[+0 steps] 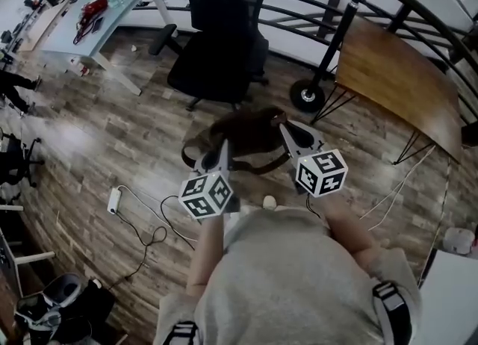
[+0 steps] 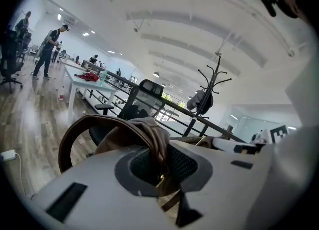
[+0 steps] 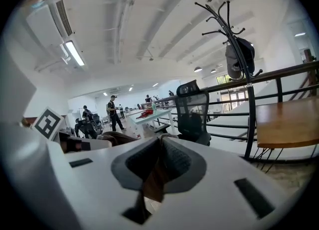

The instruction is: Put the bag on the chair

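Observation:
A brown leather bag hangs in the air above the wooden floor, held between both grippers just in front of me. My left gripper is shut on the bag's left side; in the left gripper view its jaws pinch bunched brown leather, with a strap looping out to the left. My right gripper is shut on the bag's right edge, and a brown strip sits between its pads. The black mesh office chair stands just beyond the bag, seat facing me, also visible ahead.
A wooden table stands at the right and a coat stand's round base beside the chair. A curved railing runs behind. A white desk is at the far left. A power strip with cables lies on the floor.

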Motion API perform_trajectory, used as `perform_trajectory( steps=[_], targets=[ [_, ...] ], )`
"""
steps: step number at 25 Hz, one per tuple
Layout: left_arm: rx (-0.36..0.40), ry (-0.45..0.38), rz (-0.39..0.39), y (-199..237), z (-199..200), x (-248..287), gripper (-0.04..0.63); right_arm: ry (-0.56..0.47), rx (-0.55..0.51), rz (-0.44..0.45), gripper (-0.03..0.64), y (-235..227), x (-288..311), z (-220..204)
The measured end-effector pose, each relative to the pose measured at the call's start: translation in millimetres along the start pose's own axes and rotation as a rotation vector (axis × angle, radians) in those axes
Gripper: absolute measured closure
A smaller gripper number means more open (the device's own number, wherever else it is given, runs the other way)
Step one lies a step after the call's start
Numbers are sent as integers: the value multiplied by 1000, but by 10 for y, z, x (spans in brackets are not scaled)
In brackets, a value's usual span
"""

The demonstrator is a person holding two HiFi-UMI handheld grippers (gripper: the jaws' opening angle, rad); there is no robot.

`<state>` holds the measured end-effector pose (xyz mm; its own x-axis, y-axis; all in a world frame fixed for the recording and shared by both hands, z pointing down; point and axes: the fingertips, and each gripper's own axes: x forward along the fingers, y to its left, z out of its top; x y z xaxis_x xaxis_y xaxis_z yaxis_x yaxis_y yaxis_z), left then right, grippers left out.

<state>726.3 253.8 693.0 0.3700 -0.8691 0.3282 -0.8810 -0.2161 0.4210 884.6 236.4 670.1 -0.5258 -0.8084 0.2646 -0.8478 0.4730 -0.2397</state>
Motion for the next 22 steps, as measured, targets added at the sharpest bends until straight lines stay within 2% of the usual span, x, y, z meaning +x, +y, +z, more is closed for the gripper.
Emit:
perform_trajectory(
  steps=[10, 22],
  targets=[
    [23, -25, 52, 21, 108, 22, 554, -11, -2, 49, 589, 32, 67, 61],
    [-14, -48, 116, 36, 62, 38, 554, 9, -20, 108, 589, -22, 175, 97]
  ],
)
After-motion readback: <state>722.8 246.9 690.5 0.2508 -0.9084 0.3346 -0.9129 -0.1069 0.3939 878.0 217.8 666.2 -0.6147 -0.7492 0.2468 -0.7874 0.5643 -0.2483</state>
